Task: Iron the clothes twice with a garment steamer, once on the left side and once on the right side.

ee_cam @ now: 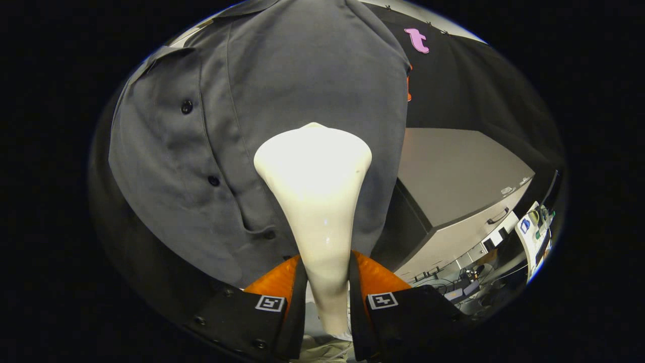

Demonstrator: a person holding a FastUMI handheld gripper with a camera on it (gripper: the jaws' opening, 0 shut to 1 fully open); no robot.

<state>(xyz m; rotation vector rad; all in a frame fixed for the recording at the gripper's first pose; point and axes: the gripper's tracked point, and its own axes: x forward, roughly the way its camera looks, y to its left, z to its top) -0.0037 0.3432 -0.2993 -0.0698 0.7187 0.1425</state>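
A white garment steamer point(316, 201) stands between my fingers, its narrow handle clamped by both of them and its wide head flaring out ahead. My gripper point(326, 282) is shut on that handle. The steamer head lies against a grey button-up shirt point(282, 91) that hangs in front of the black wall. The head rests on the shirt's panel just right of the button placket point(214, 180), at about mid-height. The shirt's lower right part is hidden behind the steamer.
A grey cabinet point(453, 171) with a flat top stands to the right of the shirt, close to its edge. Beyond it lie desks with cables and a screen point(534, 227). Black cloth hangs behind and left of the shirt.
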